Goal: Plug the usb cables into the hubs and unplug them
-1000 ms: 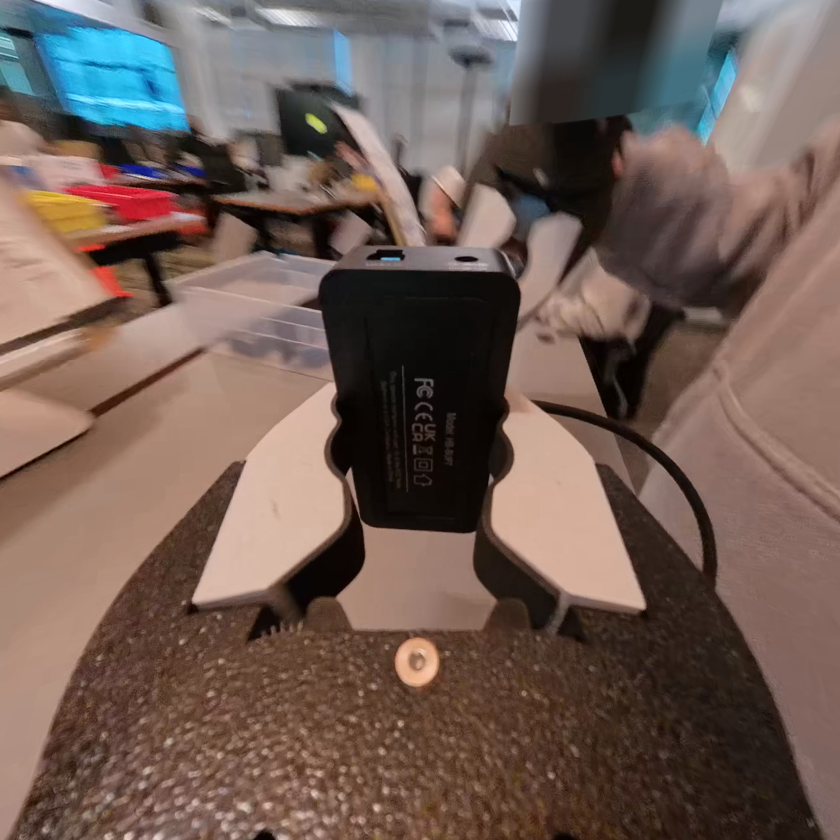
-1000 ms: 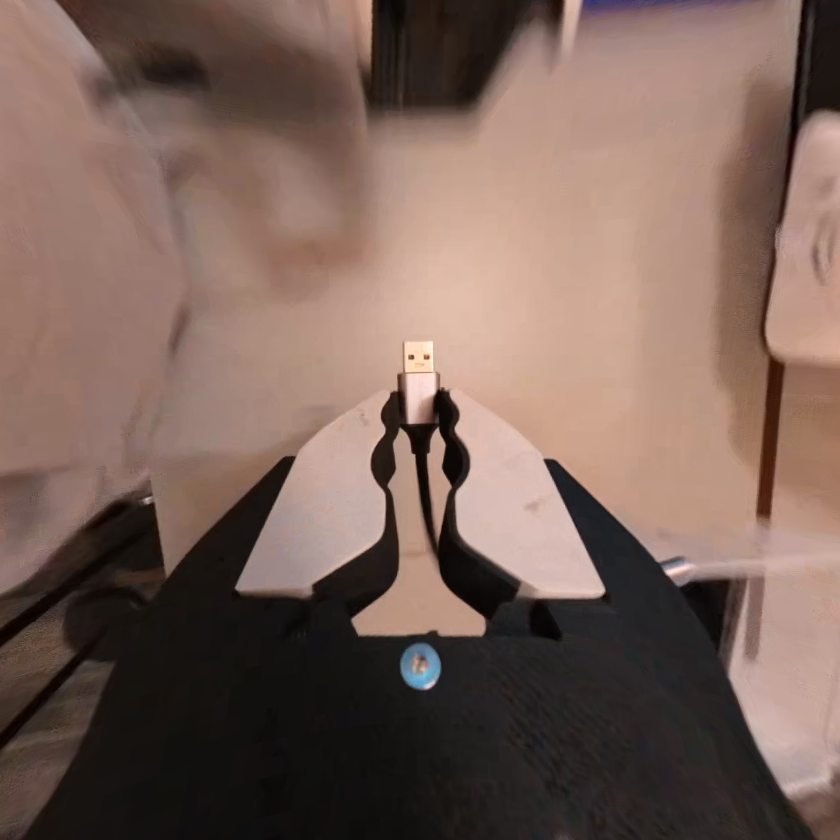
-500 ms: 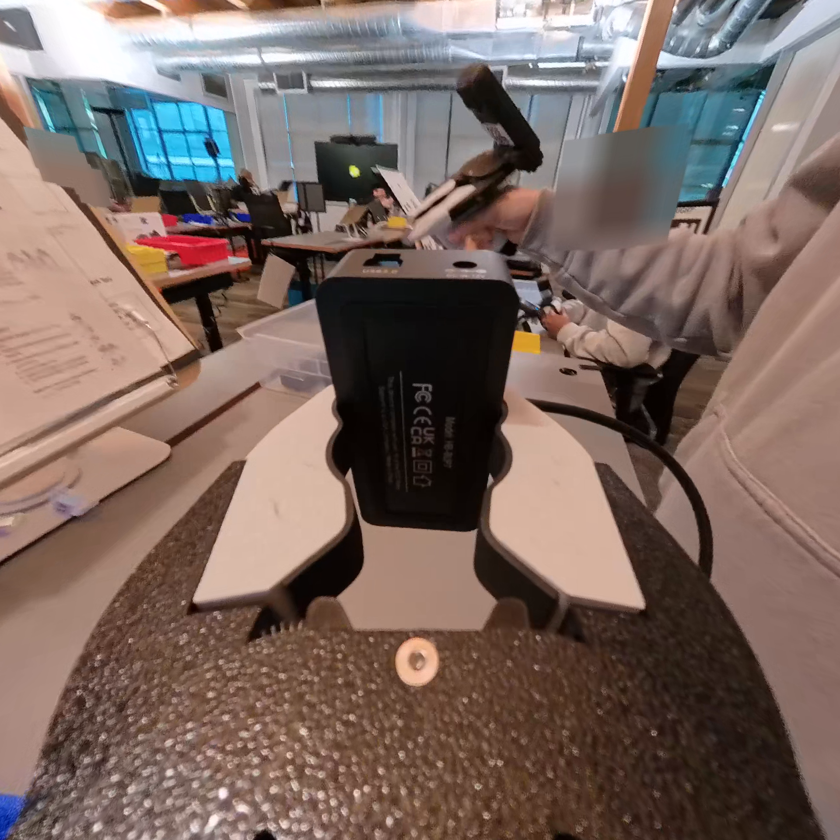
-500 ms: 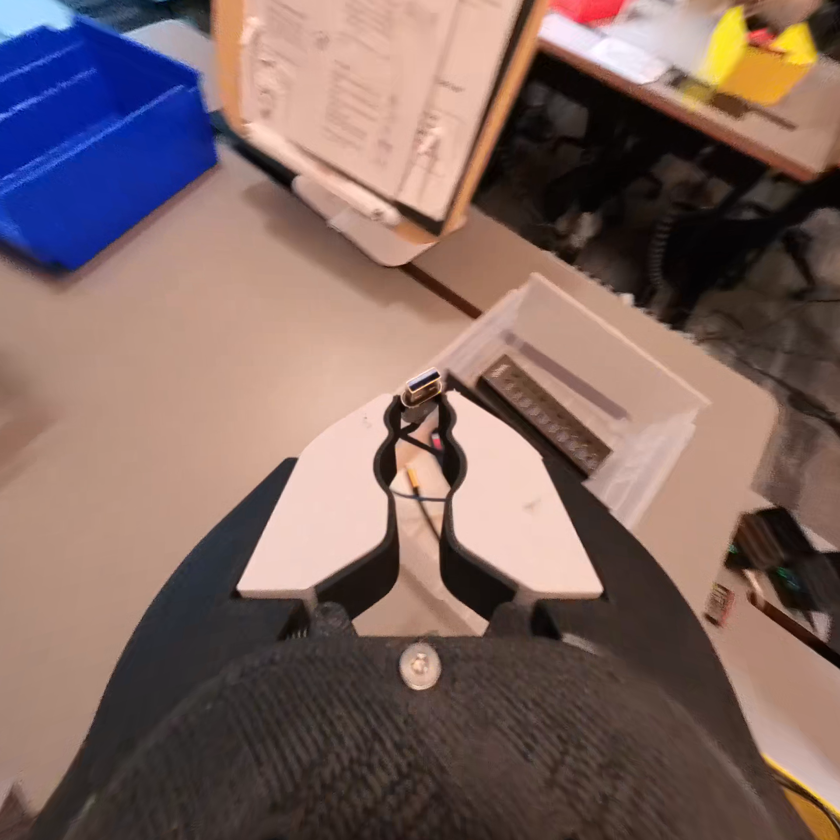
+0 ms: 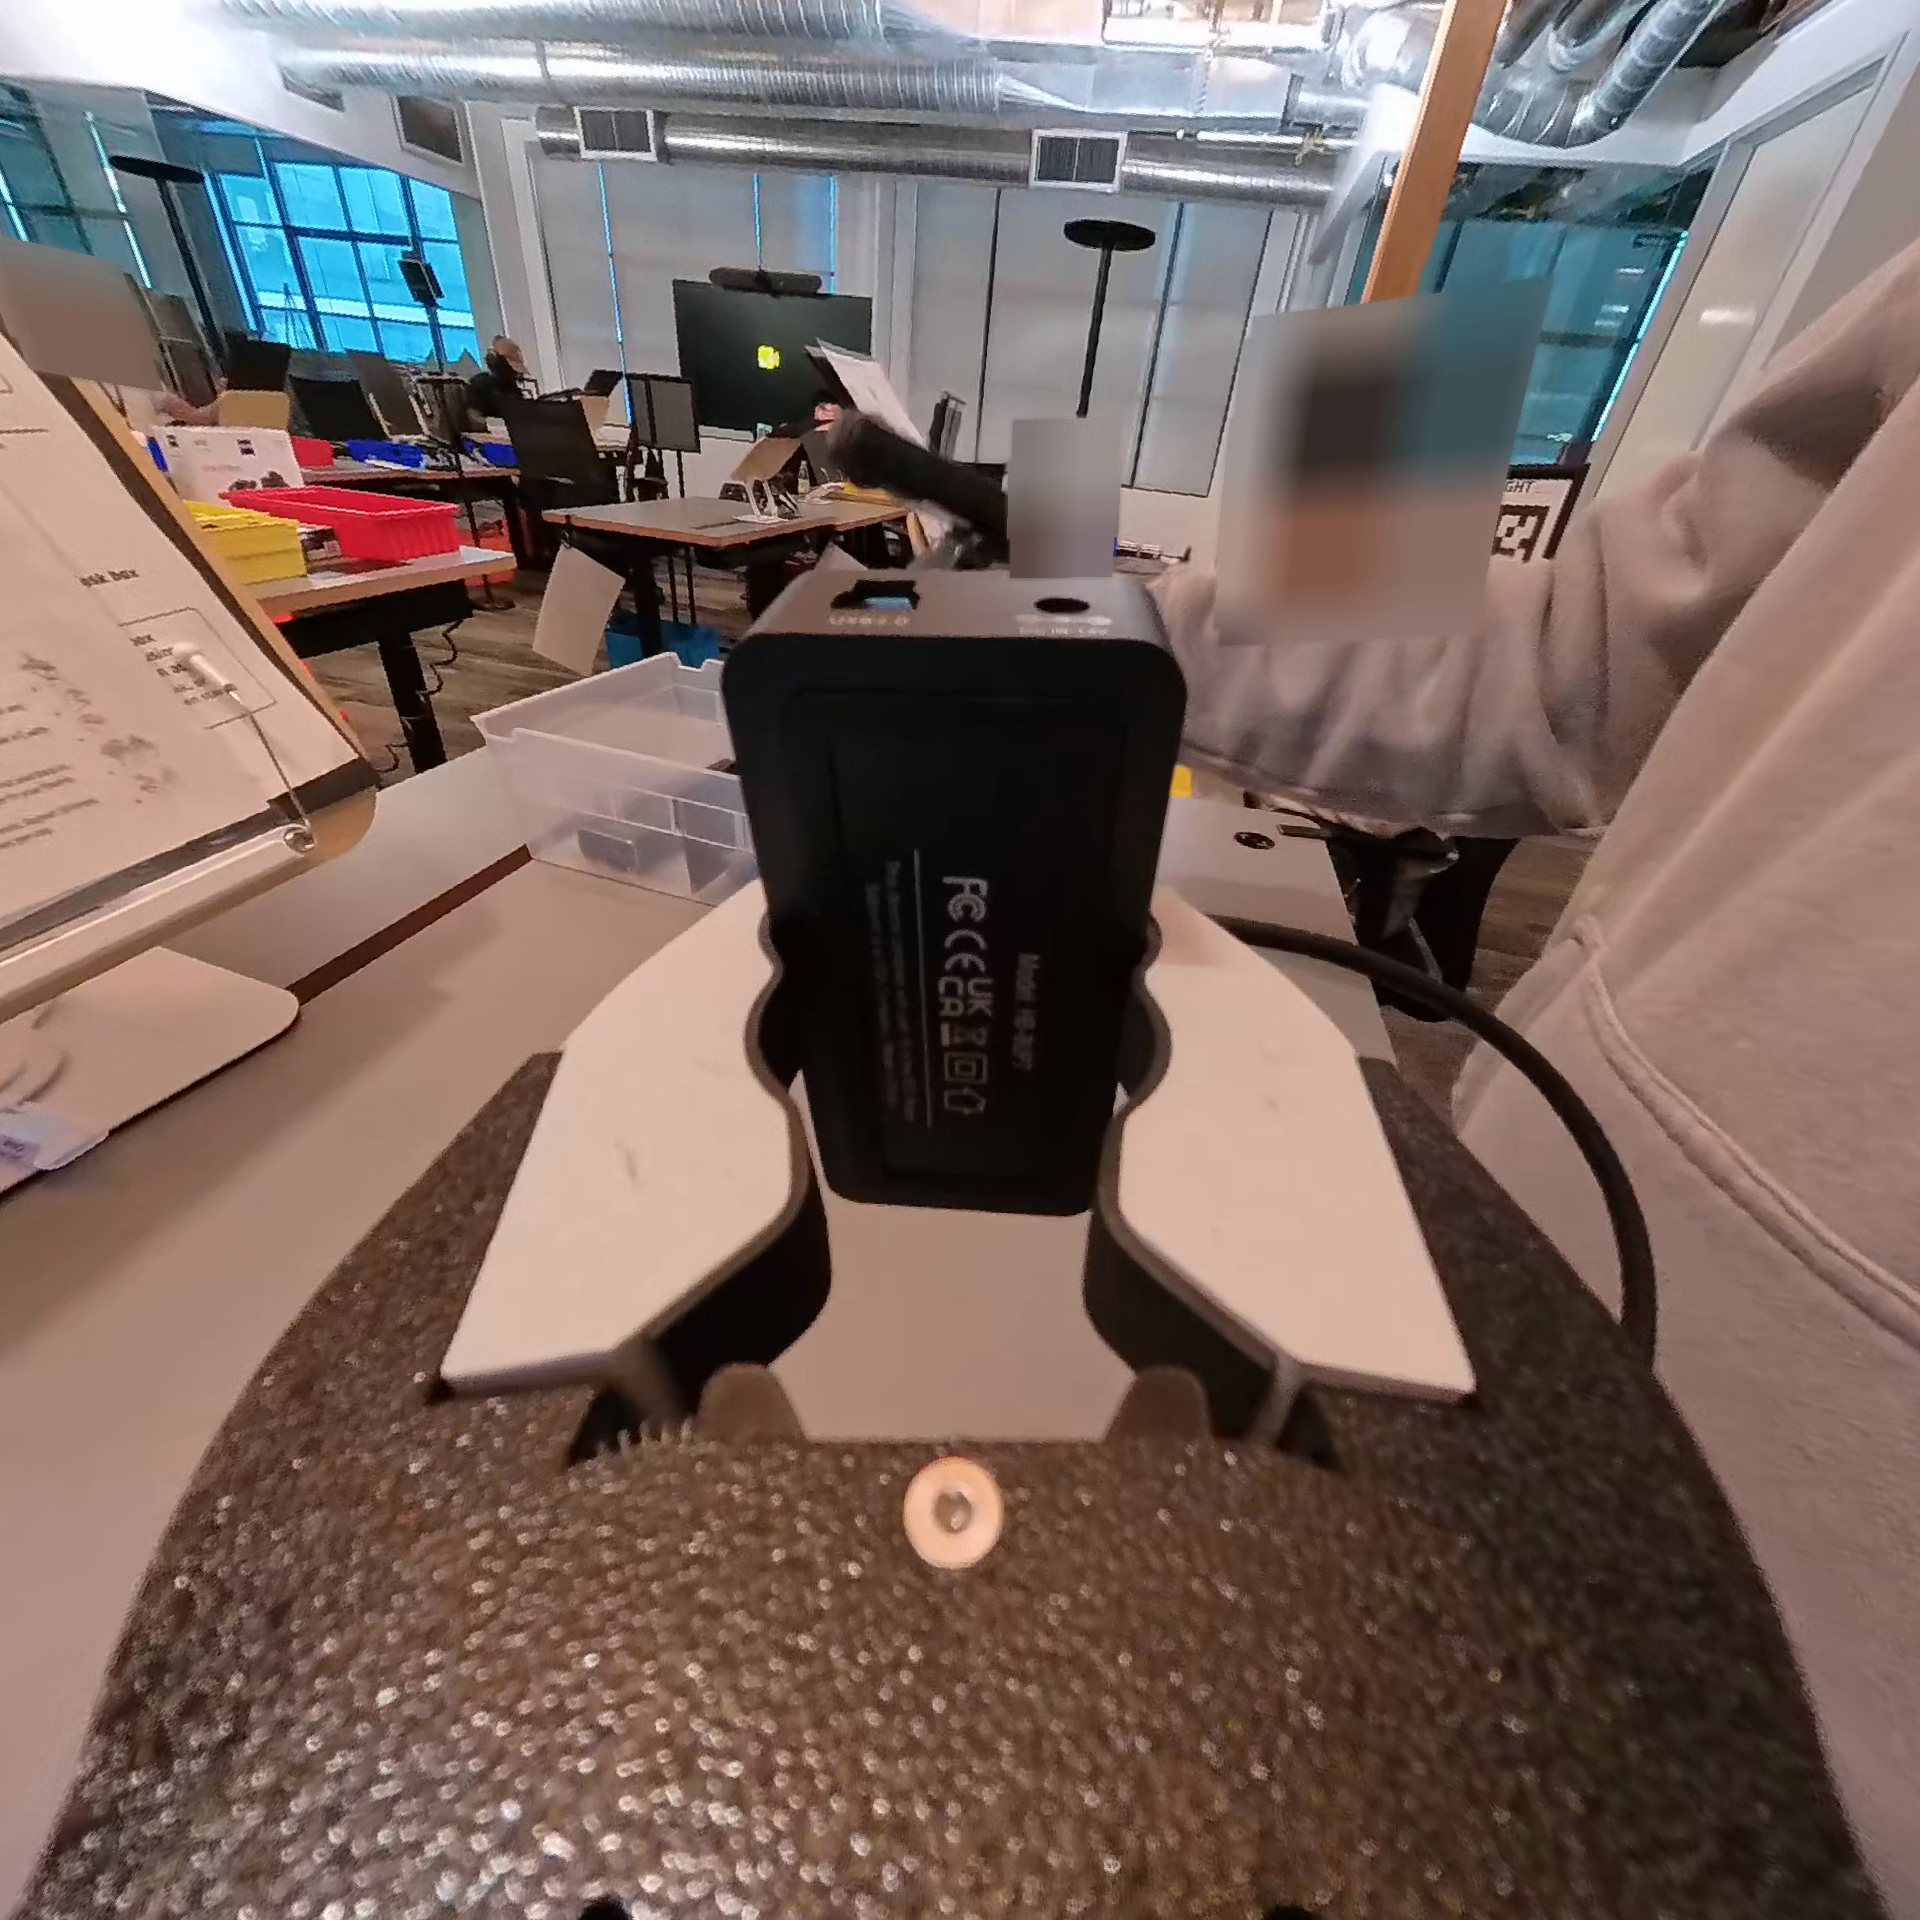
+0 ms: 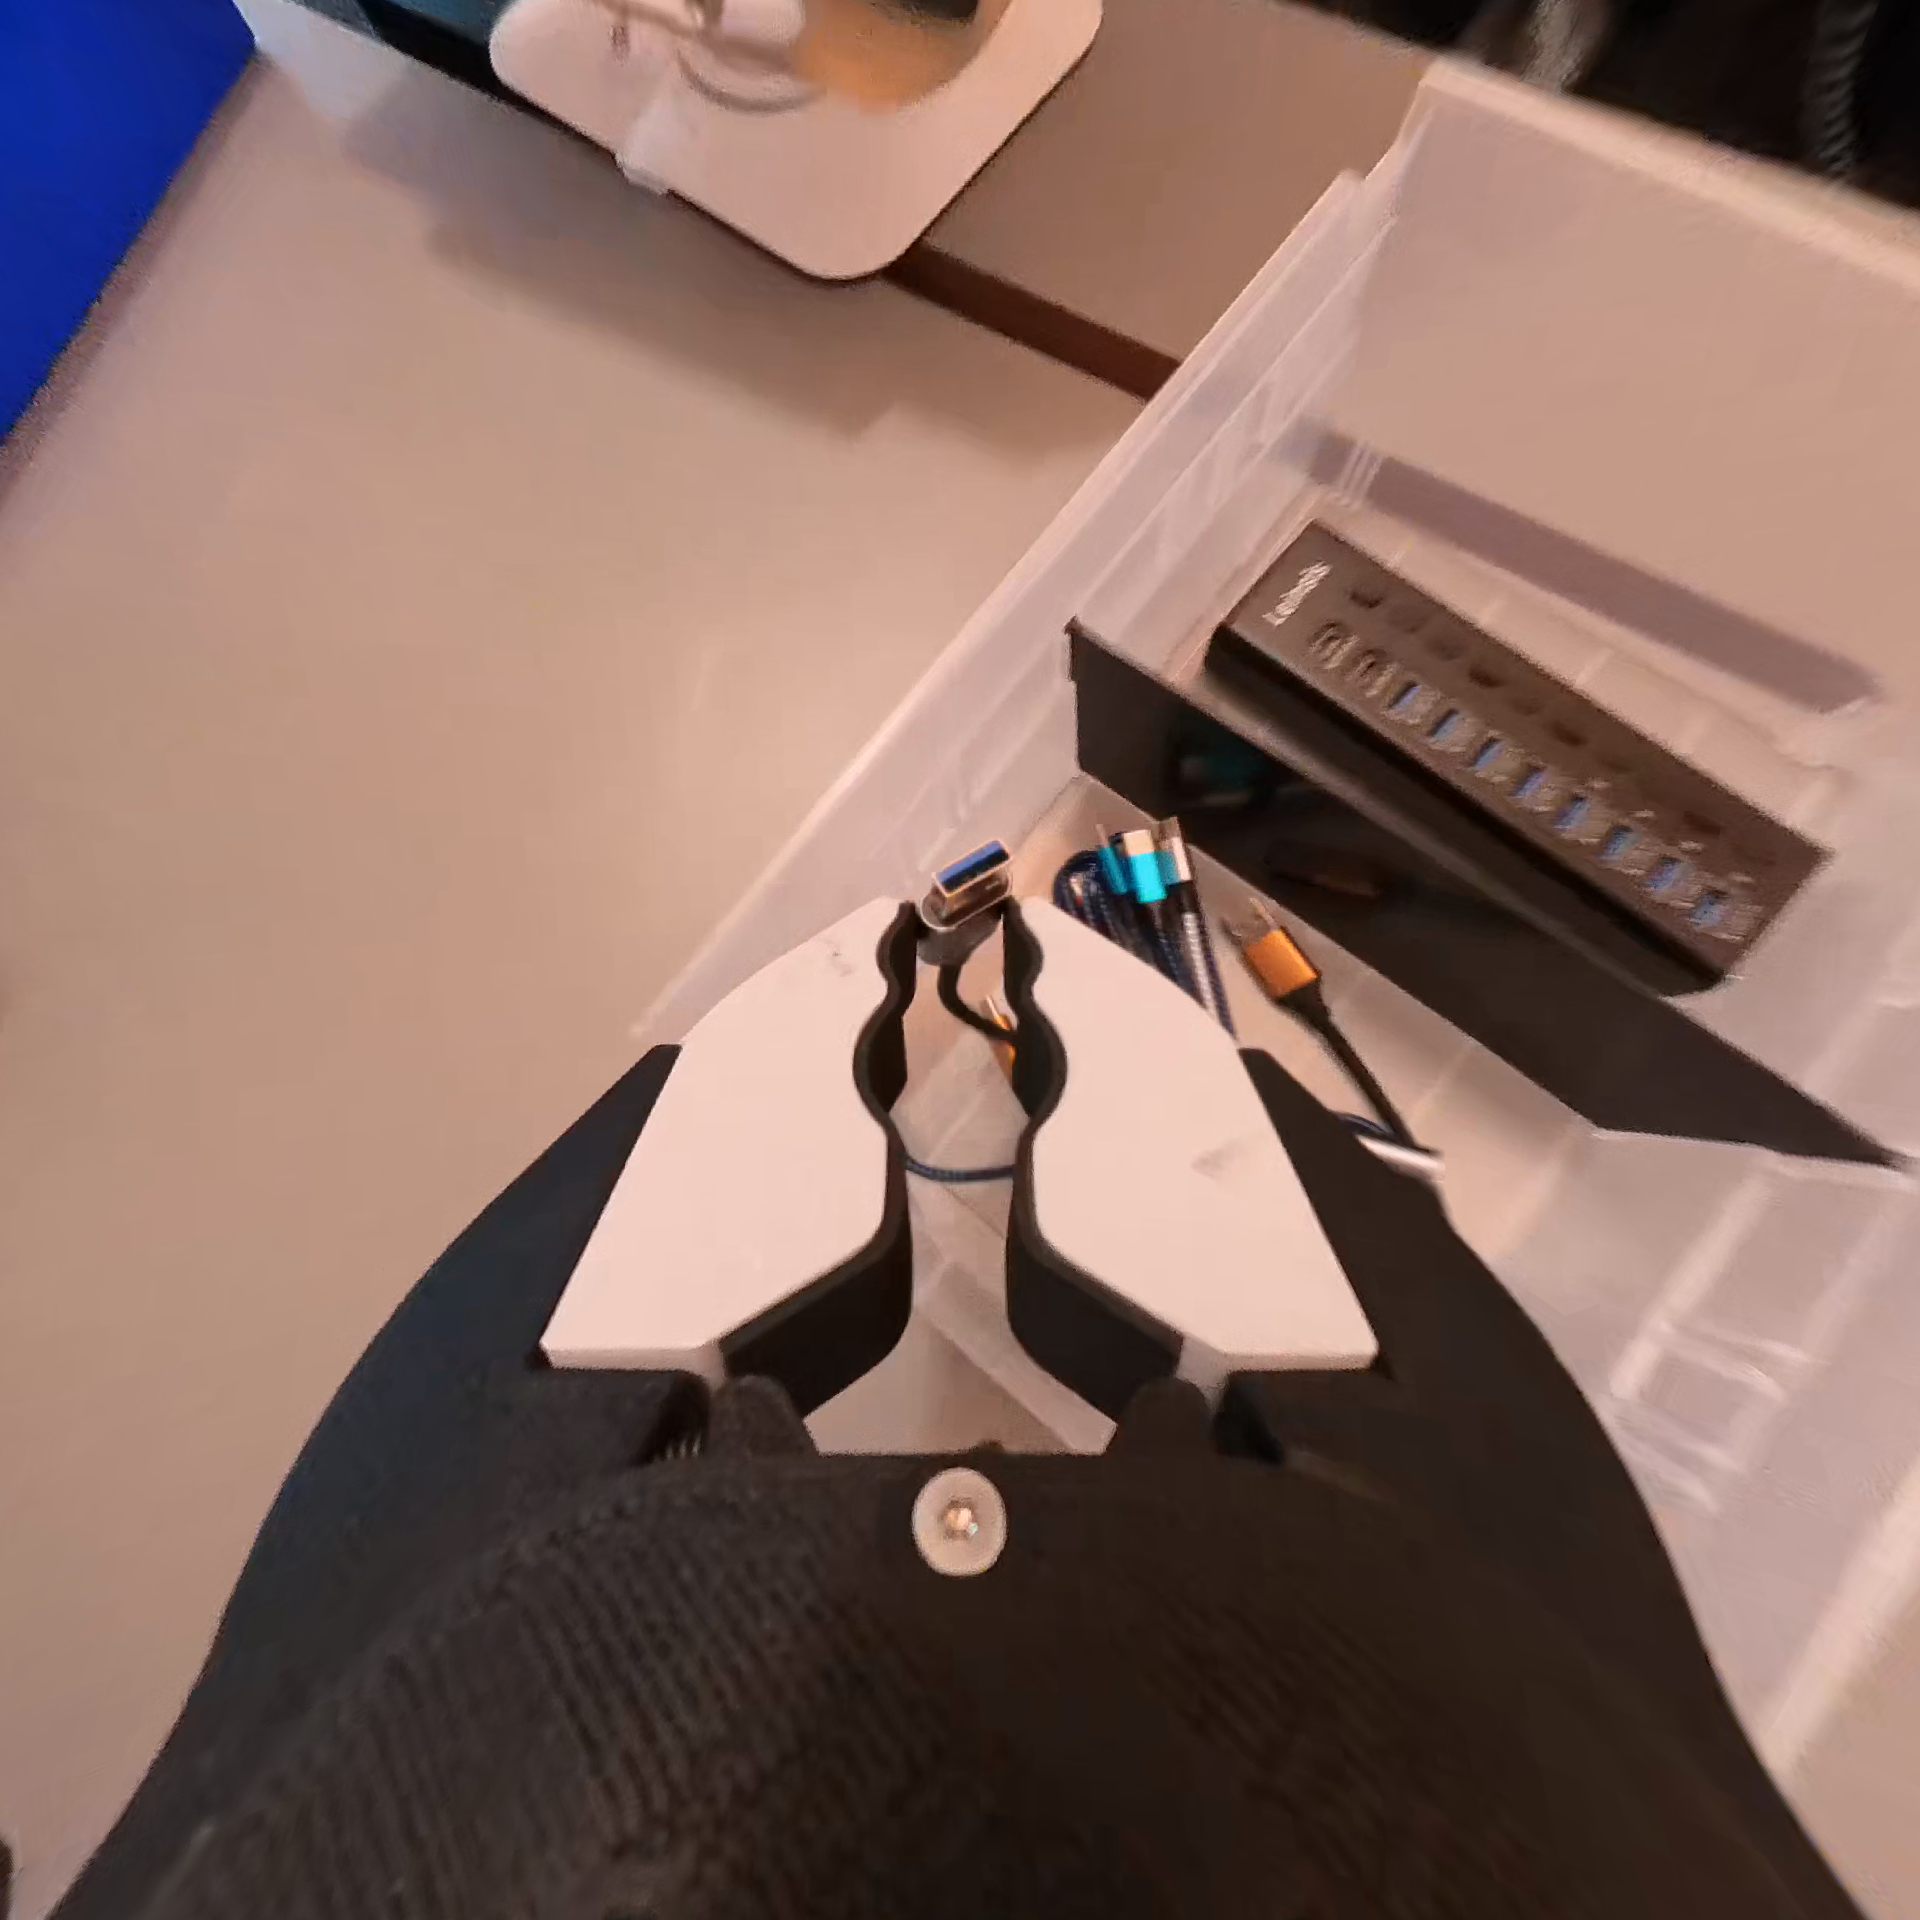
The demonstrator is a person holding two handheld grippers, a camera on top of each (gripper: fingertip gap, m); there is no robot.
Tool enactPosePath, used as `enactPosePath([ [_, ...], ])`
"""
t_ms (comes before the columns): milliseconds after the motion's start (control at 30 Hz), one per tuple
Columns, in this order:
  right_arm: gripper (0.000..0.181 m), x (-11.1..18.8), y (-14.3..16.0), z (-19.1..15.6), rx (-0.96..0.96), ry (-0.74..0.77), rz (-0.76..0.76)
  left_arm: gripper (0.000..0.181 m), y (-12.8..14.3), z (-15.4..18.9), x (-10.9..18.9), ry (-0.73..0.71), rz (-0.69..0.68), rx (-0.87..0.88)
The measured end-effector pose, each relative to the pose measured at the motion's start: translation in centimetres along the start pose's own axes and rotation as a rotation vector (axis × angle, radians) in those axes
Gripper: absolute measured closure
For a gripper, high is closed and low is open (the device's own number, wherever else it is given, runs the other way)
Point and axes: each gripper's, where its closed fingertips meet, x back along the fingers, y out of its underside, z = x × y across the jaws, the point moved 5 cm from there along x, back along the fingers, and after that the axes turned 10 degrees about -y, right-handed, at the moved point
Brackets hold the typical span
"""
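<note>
My left gripper (image 5: 951,935) is shut on a black usb hub (image 5: 951,883) and holds it upright above the table, its port end facing away from me. A black cable (image 5: 1558,1101) loops out to the right of it. My right gripper (image 6: 961,920) is shut on a silver usb plug (image 6: 968,885) with a blue insert, its cable trailing back between the fingers. The plug hangs tilted over the near edge of a clear bin (image 6: 935,727). In the bin lie a long multi-port hub (image 6: 1507,748) and loose cables with teal (image 6: 1143,868) and orange (image 6: 1283,961) plugs.
A document stand (image 5: 135,727) is at the left of the table; its white base (image 6: 810,135) is beyond the right gripper. A blue bin (image 6: 83,156) is at the far left. The clear bin (image 5: 613,769) stands behind the held hub. A person's grey sleeve (image 5: 1714,935) fills the right.
My right gripper has swung down from facing the room to over the clear bin, still holding the plug. My left gripper still holds the hub, little moved over the last half second.
</note>
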Motion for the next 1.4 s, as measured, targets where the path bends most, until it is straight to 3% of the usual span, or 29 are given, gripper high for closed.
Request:
enactPosePath([
  [133,0.162,-3.9,1.6,0.9,-0.073,0.003,-0.047,0.123,-0.2,-0.1,0.1,-0.007,-0.003,-0.001],
  [267,0.13,-5.4,3.1,2.5,-0.165,0.1,-0.104,0.123,-0.3,-0.2,0.5,-0.014,0.0,0.003],
  [400,0.118,-3.1,1.6,1.6,-0.114,0.162,0.004,0.123,-0.3,-0.3,0.9,-0.023,0.015,0.016],
  [533,0.104,0.9,-1.0,-2.4,-0.013,0.185,0.162,0.122,-0.3,-0.8,0.8,-0.046,0.027,0.015],
  [600,0.102,1.4,-2.2,-7.0,0.063,0.049,0.248,0.122,-0.6,-0.9,0.5,-0.045,0.048,0.015],
  [667,0.107,0.6,-2.8,-13.4,0.107,-0.234,0.306,0.122,-0.7,-0.8,0.1,-0.033,0.06,0.015],
  [767,0.115,-1.1,-2.9,-22.3,-0.035,-0.643,0.348,0.123,-0.7,-0.4,-0.7,0.003,0.061,-0.017],
  [867,0.123,-2.6,-3.1,-27.5,-0.263,-0.92,0.333,0.123,-0.8,0.3,-1.4,0.014,0.019,-0.103],
  [1000,0.133,-3.9,-3.2,-29.7,-0.48,-1.095,0.292,0.122,-0.8,1.1,-1.7,0.009,-0.055,-0.259],
  [1067,0.139,-4.5,-2.9,-29.8,-0.538,-1.097,0.267,0.122,-0.6,1.3,-1.8,0.014,-0.076,-0.301],
  [1400,0.16,-6.2,-1.6,-31.4,-0.551,-1.167,0.092,0.122,1.3,1.6,-2.2,0.024,-0.09,-0.314],
])
